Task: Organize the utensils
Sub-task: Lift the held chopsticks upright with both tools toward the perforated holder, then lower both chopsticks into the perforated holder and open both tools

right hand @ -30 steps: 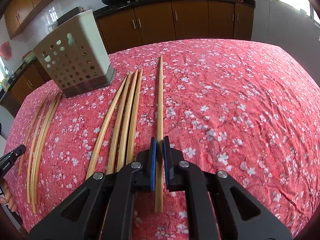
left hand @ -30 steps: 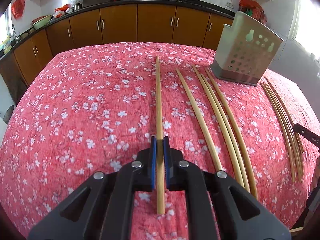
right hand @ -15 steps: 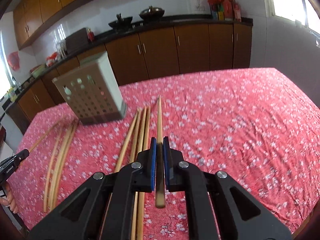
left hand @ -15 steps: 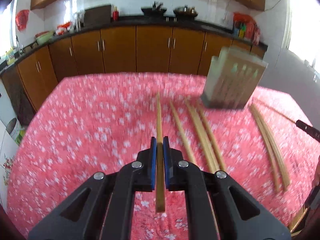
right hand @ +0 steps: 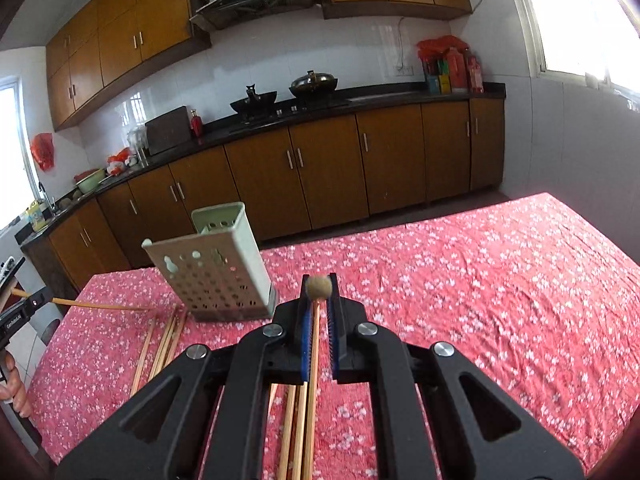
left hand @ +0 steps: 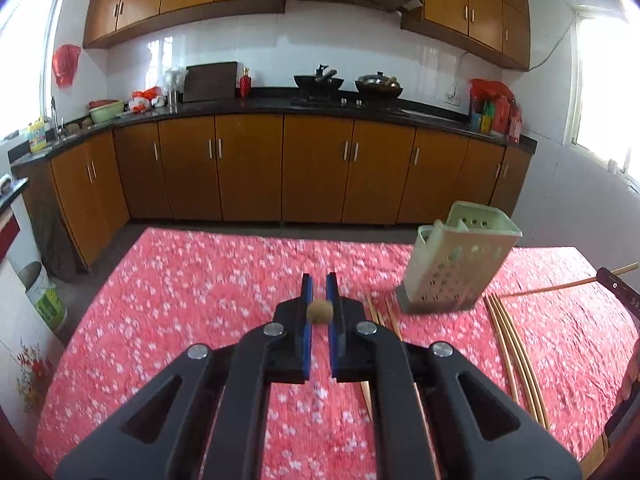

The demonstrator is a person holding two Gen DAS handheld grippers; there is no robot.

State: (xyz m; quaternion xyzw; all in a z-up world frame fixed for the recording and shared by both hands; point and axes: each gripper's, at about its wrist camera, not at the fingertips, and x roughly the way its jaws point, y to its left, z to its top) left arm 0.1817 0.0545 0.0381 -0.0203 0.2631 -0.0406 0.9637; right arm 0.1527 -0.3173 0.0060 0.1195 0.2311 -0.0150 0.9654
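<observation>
the left gripper (left hand: 319,300) has its jaws clenched on a single chopstick (left hand: 319,311), seen end-on as a small round tan tip between the blue pads (left hand: 306,312). the right gripper (right hand: 319,300) grips another chopstick (right hand: 313,344) the same way, its rounded end poking up between the pads and the shaft running back under the jaws. both sticks are lifted clear of the tabletop (left hand: 192,280), which is covered in a red cloth with white blossoms.

in the left wrist view, a few loose chopsticks (left hand: 380,316) lie on the cloth just right of the jaws, partly hidden by the gripper body, and another bundle (left hand: 516,344) lies further right. the pale perforated utensil holder (left hand: 456,264) stands between those two groups (it looks tilted, though the lens bends everything), with its open top showing dividers. at the far right edge the other gripper's stick shows, held level above the cloth.

in the right wrist view the holder (right hand: 216,268) sits left of the jaws, with loose chopsticks (right hand: 166,340) on the cloth in front of it and more under the gripper.

behind the tabletop run brown kitchen cabinets (left hand: 312,172) with a dark counter and two woks (left hand: 348,82).
</observation>
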